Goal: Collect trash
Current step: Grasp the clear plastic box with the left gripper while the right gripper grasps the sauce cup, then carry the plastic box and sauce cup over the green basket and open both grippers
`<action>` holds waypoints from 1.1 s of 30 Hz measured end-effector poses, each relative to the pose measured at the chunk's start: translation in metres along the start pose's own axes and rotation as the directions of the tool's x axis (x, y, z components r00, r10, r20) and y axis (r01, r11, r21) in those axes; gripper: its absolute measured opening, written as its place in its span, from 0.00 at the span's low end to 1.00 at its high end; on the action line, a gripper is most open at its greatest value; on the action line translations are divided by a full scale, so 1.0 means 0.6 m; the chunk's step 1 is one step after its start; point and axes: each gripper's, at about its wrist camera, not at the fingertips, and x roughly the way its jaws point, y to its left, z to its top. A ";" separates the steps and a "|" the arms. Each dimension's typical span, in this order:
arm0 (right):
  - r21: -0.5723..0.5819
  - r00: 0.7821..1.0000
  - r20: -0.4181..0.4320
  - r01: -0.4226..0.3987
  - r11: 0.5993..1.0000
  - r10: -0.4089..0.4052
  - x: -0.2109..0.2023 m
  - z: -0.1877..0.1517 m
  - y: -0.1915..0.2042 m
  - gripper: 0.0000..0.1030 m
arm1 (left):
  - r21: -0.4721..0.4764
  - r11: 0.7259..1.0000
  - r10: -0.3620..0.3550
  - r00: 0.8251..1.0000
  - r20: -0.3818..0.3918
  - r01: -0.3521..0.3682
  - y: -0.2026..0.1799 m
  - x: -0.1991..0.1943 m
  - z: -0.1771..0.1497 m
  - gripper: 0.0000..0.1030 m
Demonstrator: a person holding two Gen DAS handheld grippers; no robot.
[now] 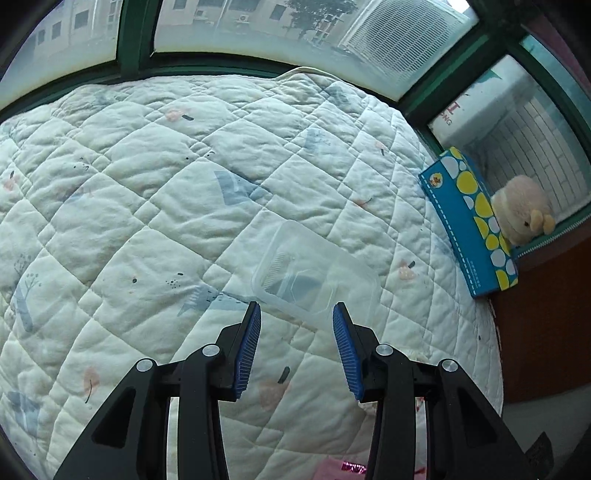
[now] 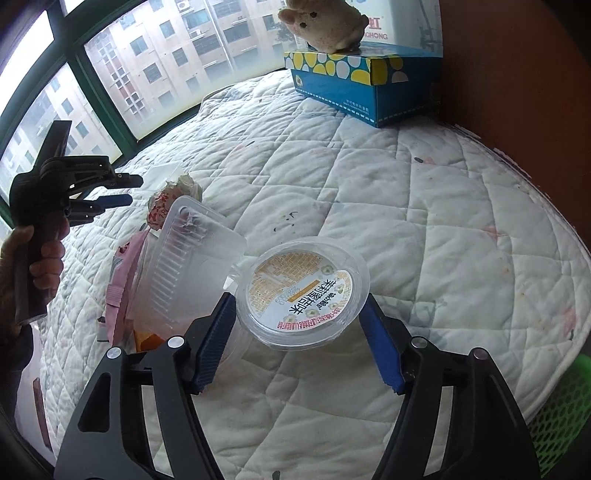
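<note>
My right gripper (image 2: pixel 299 301) is shut on a round clear plastic tub (image 2: pixel 303 288) with a printed lid, both blue pads against its rim, and the tub tilts above the white quilt (image 2: pixel 406 206). To its left lie a clear rectangular tub (image 2: pixel 195 258), a crumpled wrapper (image 2: pixel 173 199) and pink packaging (image 2: pixel 125 280). My left gripper (image 1: pixel 296 308) stands open over the quilt (image 1: pixel 147 166). A clear plastic tray (image 1: pixel 314 273) lies just ahead of it, its near corner between the tips and untouched. The right wrist view shows the left gripper (image 2: pixel 123 192) in a hand (image 2: pixel 44 254).
A blue and yellow tissue box (image 2: pixel 354 85) with a plush toy (image 2: pixel 325 22) on it sits at the bed's far edge, by the box (image 1: pixel 469 221) a brown wall. Green-framed windows (image 1: pixel 129 55) line the far side. A green mesh basket (image 2: pixel 565 406) shows at bottom right.
</note>
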 end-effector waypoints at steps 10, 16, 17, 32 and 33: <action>-0.016 1.000 0.018 0.012 1.000 -0.012 0.000 0.005 0.006 0.64 | -0.098 0.995 -0.014 1.000 -0.025 0.012 0.016 0.034 0.019 0.24; -0.018 0.999 0.048 0.010 1.000 -0.009 -0.021 -0.002 0.012 0.64 | -0.119 0.992 -0.042 0.999 -0.020 0.039 0.024 0.023 0.014 0.11; -0.019 0.999 0.053 0.013 1.000 -0.011 -0.026 -0.004 0.012 0.64 | -0.125 0.991 -0.053 0.998 -0.017 0.051 0.026 0.016 0.013 0.09; 0.024 0.992 0.123 0.016 1.000 -0.019 -0.133 -0.051 0.011 0.64 | -0.037 0.989 -0.139 0.988 0.070 0.142 -0.003 -0.160 -0.026 0.06; 0.026 0.992 0.127 0.021 0.999 -0.024 -0.140 -0.057 0.010 0.64 | -0.027 0.989 -0.147 0.987 0.071 0.149 -0.007 -0.171 -0.032 0.06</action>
